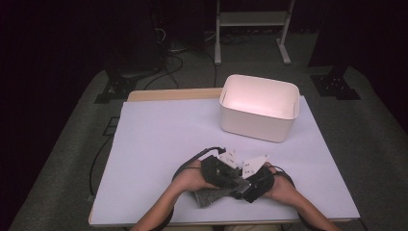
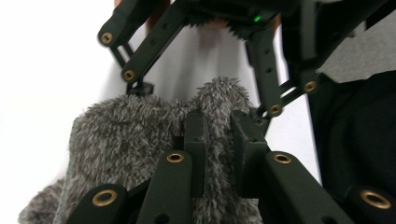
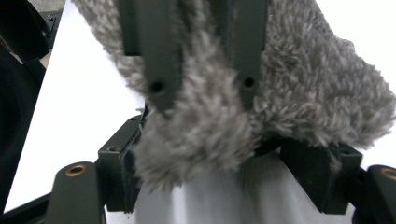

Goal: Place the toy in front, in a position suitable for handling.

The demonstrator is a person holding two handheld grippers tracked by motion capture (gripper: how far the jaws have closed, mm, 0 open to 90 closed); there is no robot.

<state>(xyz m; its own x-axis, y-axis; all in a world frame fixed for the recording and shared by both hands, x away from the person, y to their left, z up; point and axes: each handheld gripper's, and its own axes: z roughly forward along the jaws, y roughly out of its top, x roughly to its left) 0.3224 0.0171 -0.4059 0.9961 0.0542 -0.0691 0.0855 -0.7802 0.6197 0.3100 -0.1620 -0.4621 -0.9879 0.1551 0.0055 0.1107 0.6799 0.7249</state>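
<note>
Fuzzy grey cloth [image 1: 211, 196] sits pinched in the left gripper [image 2: 219, 140] while the right gripper [image 3: 205, 154] spreads wide around it; pulling apart could tug it free.

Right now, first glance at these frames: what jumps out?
The grey fuzzy cloth near the table's front edge draws the eye first, with both grippers meeting on it. The left gripper is clamped shut on a fold of it, while the right gripper has its jaws spread wide around the cloth's edge. Behind them, toward the far right of the white table, stands an open white bin.
</note>
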